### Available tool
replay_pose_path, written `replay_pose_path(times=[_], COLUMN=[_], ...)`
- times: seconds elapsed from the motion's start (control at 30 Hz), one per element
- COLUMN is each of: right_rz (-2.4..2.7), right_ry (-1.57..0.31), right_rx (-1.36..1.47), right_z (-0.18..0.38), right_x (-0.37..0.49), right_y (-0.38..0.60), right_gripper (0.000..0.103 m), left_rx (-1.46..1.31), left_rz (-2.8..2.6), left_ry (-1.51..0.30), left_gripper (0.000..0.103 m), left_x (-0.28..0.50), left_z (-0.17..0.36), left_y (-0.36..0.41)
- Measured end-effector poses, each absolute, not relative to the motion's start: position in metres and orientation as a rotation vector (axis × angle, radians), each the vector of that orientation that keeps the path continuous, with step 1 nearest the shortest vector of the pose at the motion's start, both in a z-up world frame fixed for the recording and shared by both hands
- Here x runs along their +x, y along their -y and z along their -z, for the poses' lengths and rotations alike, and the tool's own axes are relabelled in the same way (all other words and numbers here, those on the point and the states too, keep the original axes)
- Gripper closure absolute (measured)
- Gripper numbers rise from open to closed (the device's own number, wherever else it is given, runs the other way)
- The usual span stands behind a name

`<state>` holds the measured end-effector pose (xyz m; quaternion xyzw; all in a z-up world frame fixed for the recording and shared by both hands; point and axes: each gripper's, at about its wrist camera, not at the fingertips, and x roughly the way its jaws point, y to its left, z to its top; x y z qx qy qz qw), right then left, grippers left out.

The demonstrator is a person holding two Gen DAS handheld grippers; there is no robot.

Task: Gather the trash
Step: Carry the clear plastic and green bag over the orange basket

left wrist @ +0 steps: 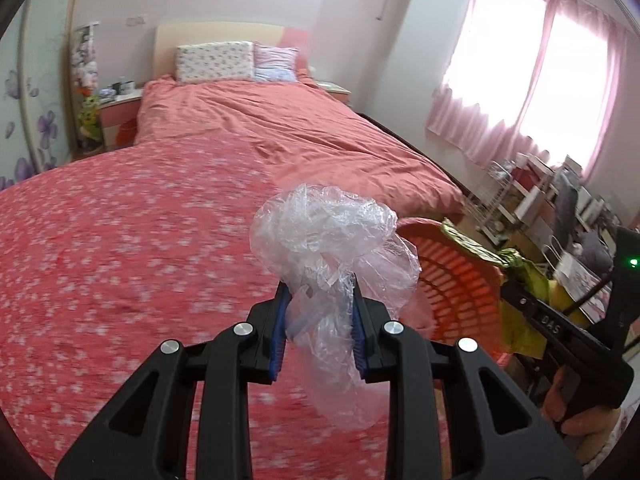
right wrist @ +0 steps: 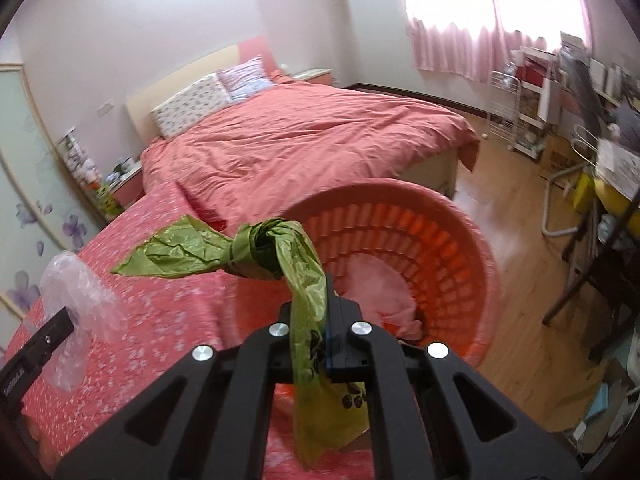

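- The left tongs (left wrist: 319,312) are clamped on a crumpled clear plastic film (left wrist: 328,240), held up above the bed (left wrist: 120,240).
- The right tongs (right wrist: 326,320) are pinched together on a knotted green bag (right wrist: 256,248), held just over the orange basket (right wrist: 460,240) beside the bed.
- Both pieces look feather-light, soft and slippery; they crush easily and may cling to the pads on release.
- The best hold is a bunched part: the knot or twisted neck on the bag, the thick wad on the film.
- The basket already holds something pale pink.
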<state>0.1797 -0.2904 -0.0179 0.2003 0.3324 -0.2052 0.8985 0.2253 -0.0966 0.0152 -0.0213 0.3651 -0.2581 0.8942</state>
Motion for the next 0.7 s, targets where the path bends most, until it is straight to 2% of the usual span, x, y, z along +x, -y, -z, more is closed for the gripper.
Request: replay_pose_path(times=[0.7], right_rz=[0.519], right_ry=[-0.702], right_rx=[0.512], right_z=[0.04], right_x=[0.171], right_y=[0.348], right_gripper=[0.098], left_rx=[-0.007], left_rz=[0.675], left_ry=[-0.821], left_gripper=[0.076], left_x=[0.221], left_z=[0.007], left_y=[0.187])
